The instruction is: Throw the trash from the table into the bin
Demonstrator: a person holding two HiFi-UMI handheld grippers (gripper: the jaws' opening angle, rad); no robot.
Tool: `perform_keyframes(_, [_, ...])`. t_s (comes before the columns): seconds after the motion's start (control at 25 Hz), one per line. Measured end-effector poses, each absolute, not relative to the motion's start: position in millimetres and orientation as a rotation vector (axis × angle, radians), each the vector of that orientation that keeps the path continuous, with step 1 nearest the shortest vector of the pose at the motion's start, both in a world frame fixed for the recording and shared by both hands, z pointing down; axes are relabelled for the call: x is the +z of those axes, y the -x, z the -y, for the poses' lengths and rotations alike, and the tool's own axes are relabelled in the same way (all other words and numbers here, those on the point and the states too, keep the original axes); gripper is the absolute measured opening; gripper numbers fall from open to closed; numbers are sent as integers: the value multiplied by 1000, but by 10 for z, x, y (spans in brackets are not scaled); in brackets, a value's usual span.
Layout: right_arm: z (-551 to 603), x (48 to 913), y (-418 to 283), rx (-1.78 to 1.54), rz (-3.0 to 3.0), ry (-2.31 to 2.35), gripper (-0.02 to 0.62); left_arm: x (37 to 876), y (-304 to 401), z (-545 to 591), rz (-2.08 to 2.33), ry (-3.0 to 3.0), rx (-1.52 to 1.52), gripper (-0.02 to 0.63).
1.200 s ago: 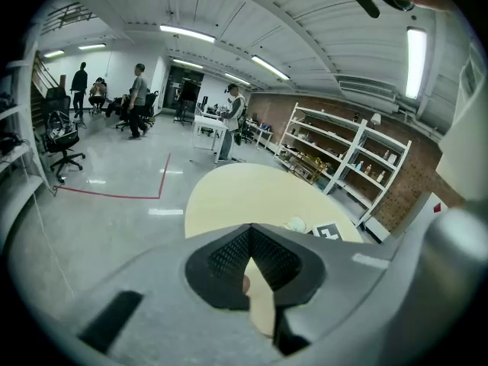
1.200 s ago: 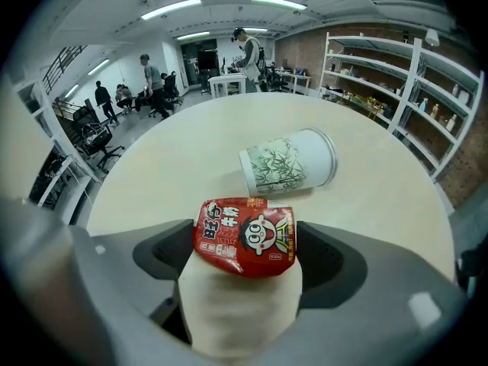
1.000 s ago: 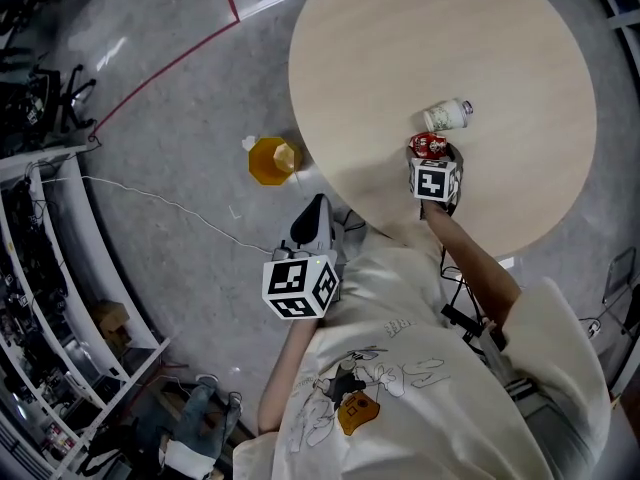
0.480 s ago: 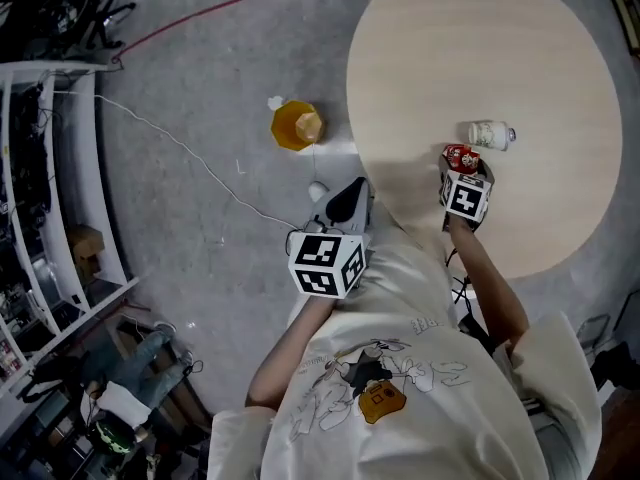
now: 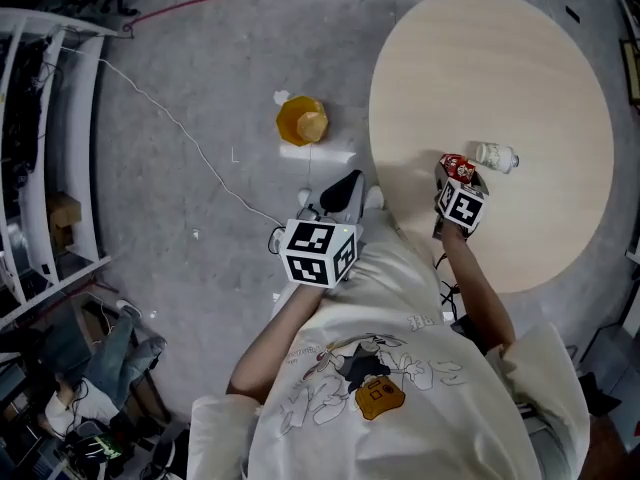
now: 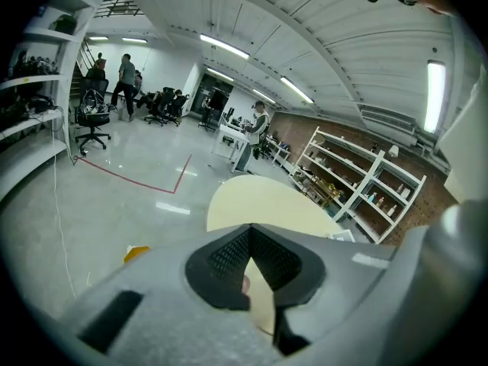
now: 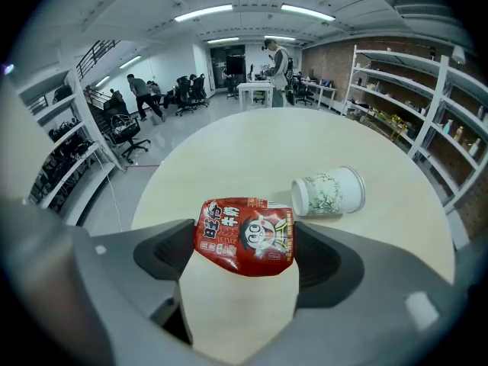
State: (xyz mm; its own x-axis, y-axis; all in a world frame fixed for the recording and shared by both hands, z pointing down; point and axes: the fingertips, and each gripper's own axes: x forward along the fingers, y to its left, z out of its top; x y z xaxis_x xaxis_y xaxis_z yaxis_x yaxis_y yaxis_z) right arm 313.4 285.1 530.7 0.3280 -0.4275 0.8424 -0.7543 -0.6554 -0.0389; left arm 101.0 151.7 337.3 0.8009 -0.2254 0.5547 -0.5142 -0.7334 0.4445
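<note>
Head view, right gripper [image 5: 457, 171]: it is clamping a red packet [image 5: 458, 166] over the round table [image 5: 520, 68], near the edge closest to the person.
Head view, paper cup [image 5: 496, 155]: it is lying on its side on the table, just beside the packet.
Head view, yellow bin [image 5: 302, 121]: it is standing on the grey floor, off the table's left side.
Head view, left gripper [image 5: 345, 190]: it is hanging over the floor between the bin and the table edge.
Left gripper view, tongs: the left gripper's [image 6: 248, 231] tips are meeting, with nothing between them; the table [image 6: 267, 204] is showing beyond.
Right gripper view, tongs: both pads are pressing the sides of the crumpled red packet [image 7: 245, 235].
Right gripper view, print: the packet is showing a cartoon face and white Chinese characters, possibly 旺仔牛奶.
Right gripper view, cup [image 7: 329, 192]: it is showing a green plant pattern, its mouth turned towards the packet.
</note>
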Motion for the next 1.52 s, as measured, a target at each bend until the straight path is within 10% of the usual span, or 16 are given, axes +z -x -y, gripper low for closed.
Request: perform_keyframes(1.52, [-807, 4359, -1113, 1058, 1769, -1848, 413, 3331, 943, -710, 1055, -2214, 366, 0])
